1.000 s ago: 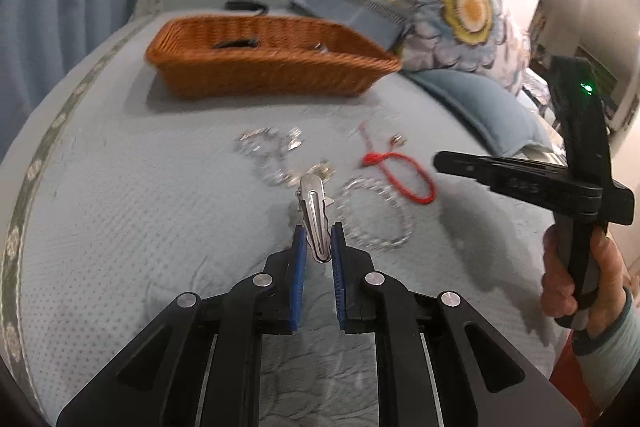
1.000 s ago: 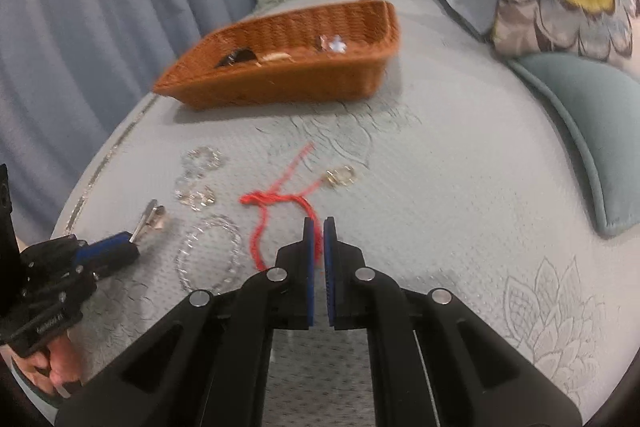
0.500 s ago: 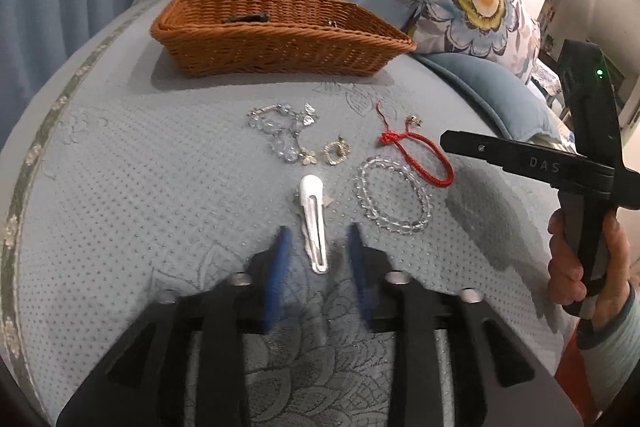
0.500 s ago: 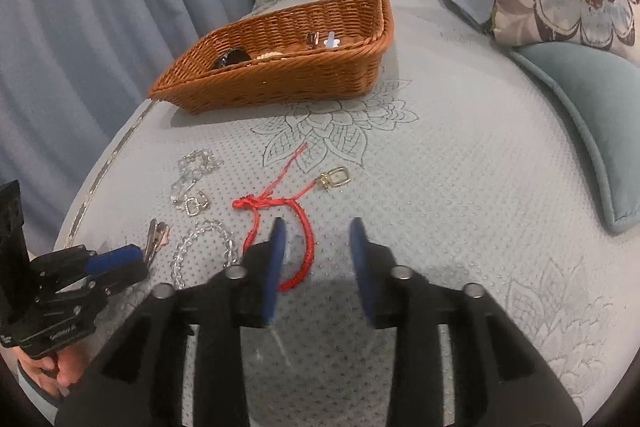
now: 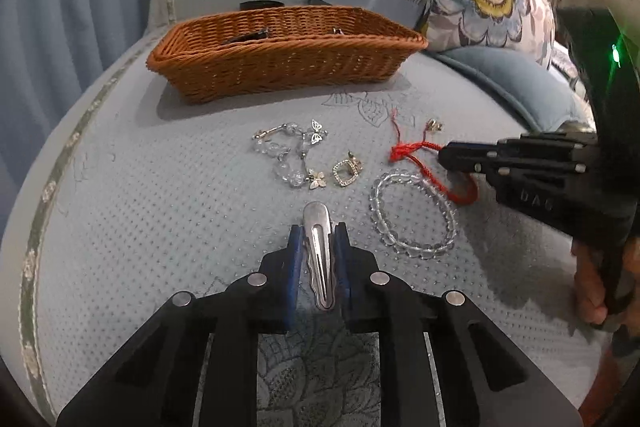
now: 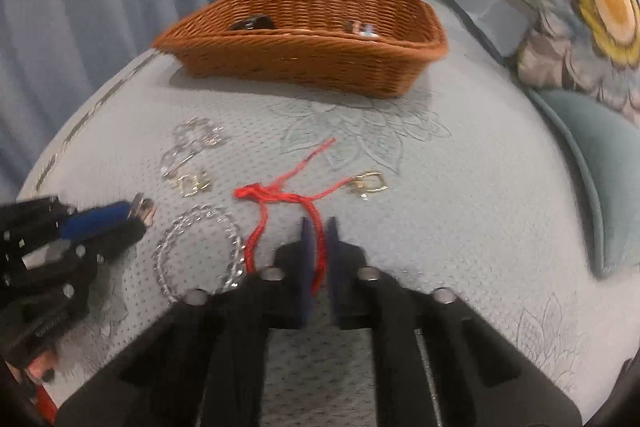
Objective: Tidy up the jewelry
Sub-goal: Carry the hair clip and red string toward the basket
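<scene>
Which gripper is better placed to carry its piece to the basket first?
Left, marginally. The left gripper has its jaws closing on the rigid silver hair clip. The right gripper is shut on the limp red string bracelet, which overlaps the bead bracelet. The wicker basket lies ahead of both.

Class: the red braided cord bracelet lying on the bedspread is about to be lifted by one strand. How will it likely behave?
The red braided cord bracelet lies in loose curves, so it probably droops limply. It looks thin, likely very light. Its loose tail ends may dangle and snag the clear bead bracelet beside it.
</scene>
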Tool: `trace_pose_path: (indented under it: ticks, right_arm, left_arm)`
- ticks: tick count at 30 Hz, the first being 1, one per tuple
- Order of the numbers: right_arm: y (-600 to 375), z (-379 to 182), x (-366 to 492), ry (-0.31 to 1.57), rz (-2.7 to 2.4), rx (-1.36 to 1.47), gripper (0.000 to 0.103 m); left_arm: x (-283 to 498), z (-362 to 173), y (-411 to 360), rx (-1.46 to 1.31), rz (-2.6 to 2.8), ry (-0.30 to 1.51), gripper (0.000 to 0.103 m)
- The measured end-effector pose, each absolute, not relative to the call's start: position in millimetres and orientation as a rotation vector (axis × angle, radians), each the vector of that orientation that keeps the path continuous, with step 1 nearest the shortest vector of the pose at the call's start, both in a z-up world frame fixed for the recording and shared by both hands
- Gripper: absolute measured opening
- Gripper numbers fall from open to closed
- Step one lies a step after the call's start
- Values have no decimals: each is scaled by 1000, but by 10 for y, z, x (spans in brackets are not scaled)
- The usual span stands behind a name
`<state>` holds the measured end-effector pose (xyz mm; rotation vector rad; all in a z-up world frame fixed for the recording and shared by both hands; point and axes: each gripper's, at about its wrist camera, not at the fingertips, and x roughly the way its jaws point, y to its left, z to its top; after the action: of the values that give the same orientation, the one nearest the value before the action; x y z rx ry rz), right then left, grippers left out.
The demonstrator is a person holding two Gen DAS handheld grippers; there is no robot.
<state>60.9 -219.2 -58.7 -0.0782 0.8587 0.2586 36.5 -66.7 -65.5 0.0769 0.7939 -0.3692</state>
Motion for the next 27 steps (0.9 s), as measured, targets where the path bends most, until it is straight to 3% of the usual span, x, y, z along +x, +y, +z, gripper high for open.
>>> trace_pose_path:
  ticks: [18,27]
  right_arm:
    - [-2576,97,389,610,334,148,3]
    - [-2512,475,1034,582,290,145,3]
  left_arm:
    - [244,-143,-412,-81,-398,607,14]
    - [746,407,-395,-63,-412,515,14]
